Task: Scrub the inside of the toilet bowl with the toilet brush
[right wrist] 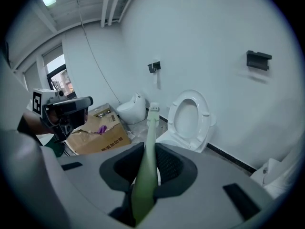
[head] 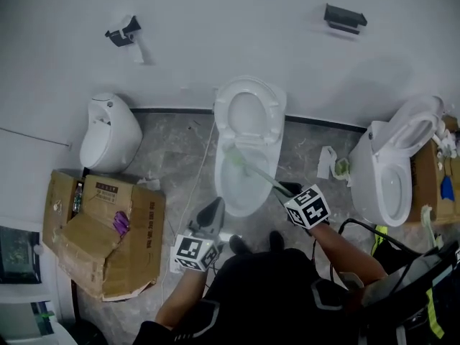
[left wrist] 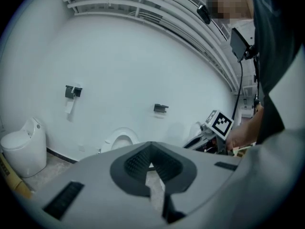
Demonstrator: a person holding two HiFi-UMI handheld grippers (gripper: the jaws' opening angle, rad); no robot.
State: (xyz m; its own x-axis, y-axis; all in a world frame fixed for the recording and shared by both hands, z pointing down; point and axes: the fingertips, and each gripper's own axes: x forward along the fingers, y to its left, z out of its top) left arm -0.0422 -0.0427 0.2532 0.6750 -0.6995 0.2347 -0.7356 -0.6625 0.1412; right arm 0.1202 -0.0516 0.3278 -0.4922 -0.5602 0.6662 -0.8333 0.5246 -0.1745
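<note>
At centre of the head view, a white toilet bowl [head: 243, 192] with seat and lid raised against the wall. Across its opening, slanting from lower right to upper left, the pale green toilet brush [head: 255, 171], head end near the back of the bowl, just under the raised seat. Whether touching the porcelain or only above it: cannot tell.

Right gripper [head: 287, 191] just right of the bowl rim, fingers clamped on the brush handle. In the right gripper view, the same grip: dark fingers [right wrist: 169, 168] pressed against both sides of the green handle [right wrist: 148, 147], bristled tip high up, left of the toilet in that frame.

Left gripper [head: 214, 210] at the bowl's lower left edge, pointed toward it. In the left gripper view, fingers [left wrist: 136, 163] drawn together at the tips, only a thin slit of floor between them, nothing held.

At the left of the head view, a small white urinal-like fixture [head: 108, 131] and below it an open cardboard box [head: 108, 236] on the grey floor. At the right, a second toilet [head: 392, 171], well apart from the first.
</note>
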